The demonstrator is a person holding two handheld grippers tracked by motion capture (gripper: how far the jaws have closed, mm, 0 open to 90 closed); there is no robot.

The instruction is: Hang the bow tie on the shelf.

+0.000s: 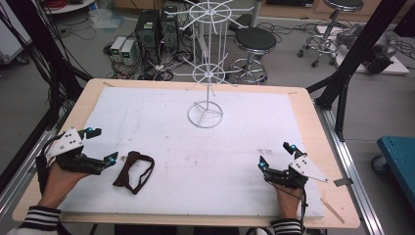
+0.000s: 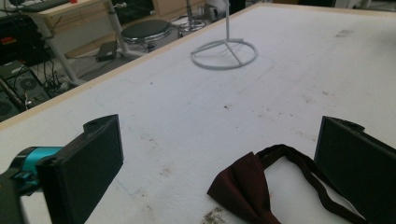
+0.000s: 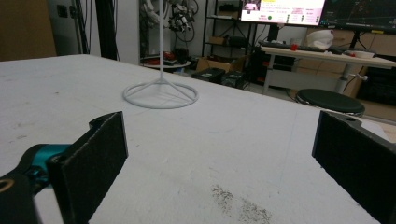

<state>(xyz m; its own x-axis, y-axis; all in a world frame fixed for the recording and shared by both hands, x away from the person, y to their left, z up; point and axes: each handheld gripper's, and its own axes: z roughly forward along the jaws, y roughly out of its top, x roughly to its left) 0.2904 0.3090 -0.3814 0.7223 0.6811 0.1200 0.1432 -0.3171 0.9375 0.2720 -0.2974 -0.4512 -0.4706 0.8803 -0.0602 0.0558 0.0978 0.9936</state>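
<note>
The table (image 1: 313, 122) in front of me has a pale wooden edge, and a white mat (image 1: 254, 147) covers nearly all of its top. On the mat, near the far edge and about midway along it, stands a white wire rack (image 1: 208, 73); its ring base (image 2: 224, 54) rests flat on the mat, and in the right gripper view that base (image 3: 160, 95) sits well ahead of my jaws. A dark red bow tie (image 1: 134, 171) lies flat on the mat toward the near left corner, its strap looped out beside it on the side toward the middle of the table. My left tongs (image 1: 101, 145) sit at the left edge, just beside the tie, with the jaws spread wide and nothing between them; in the left gripper view the tie (image 2: 252, 184) lies low between the two jaws, nearer the right one, and I cannot tell whether that jaw touches the strap. My right tongs (image 1: 275, 155) rest near the near right corner, well apart from the tie, jaws also wide open and empty, over bare mat with a few dark specks (image 3: 240, 205) on it.
</note>
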